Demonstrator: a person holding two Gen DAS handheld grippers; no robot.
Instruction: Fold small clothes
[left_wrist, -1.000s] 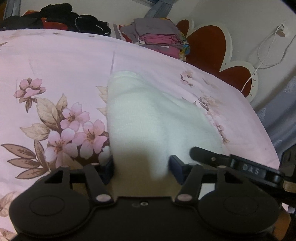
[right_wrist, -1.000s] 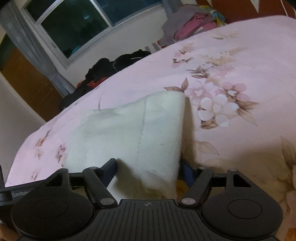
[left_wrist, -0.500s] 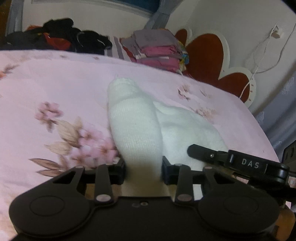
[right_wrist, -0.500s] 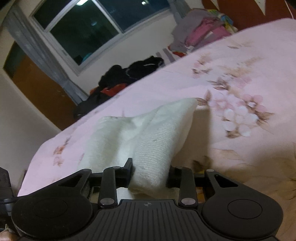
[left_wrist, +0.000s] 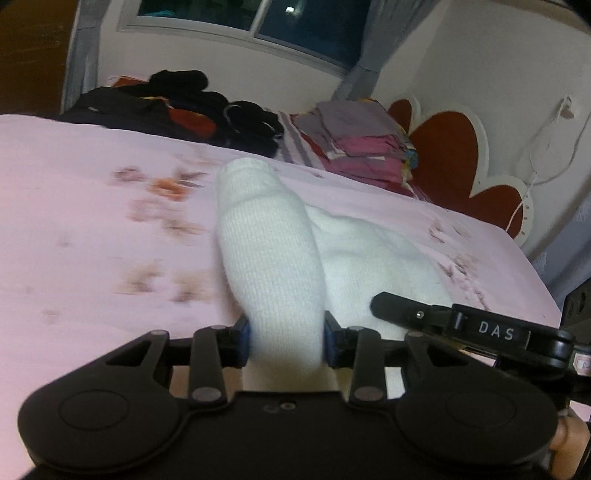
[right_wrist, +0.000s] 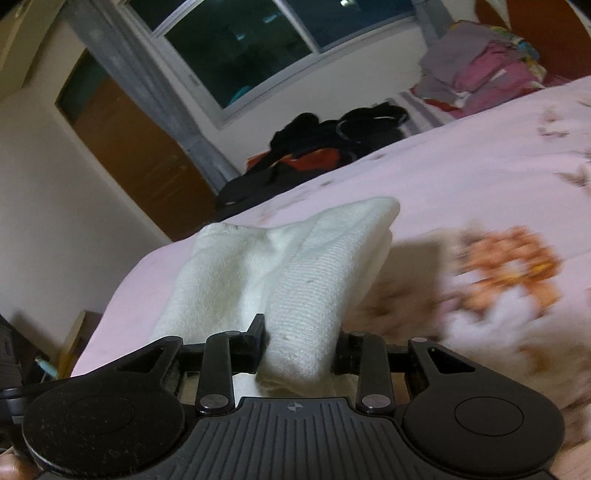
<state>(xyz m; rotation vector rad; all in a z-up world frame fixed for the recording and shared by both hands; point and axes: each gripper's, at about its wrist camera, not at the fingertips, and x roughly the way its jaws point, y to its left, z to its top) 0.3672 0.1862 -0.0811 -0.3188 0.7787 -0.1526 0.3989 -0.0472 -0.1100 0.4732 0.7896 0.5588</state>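
A small white knitted garment (left_wrist: 266, 243) lies stretched over the pink flowered bedspread (left_wrist: 92, 192). My left gripper (left_wrist: 286, 341) is shut on one near corner of it, the cloth bunched between the blue pads. My right gripper (right_wrist: 301, 349) is shut on the other near corner of the same white garment (right_wrist: 314, 266). Both held corners are lifted off the bed, and the far end of the cloth rests on the spread. The right gripper's black arm (left_wrist: 461, 325) shows at the lower right of the left wrist view.
A heap of dark clothes (left_wrist: 177, 107) and a stack of folded grey and pink clothes (left_wrist: 362, 140) sit at the far edge of the bed. Behind them are a window (right_wrist: 258, 48), a red and white headboard (left_wrist: 454, 158) and a brown door (right_wrist: 140, 147).
Both grippers closed on the near corners of the white garment, then lifted and carried them across the bed. The cloth went from lying flat to bunched and raised.
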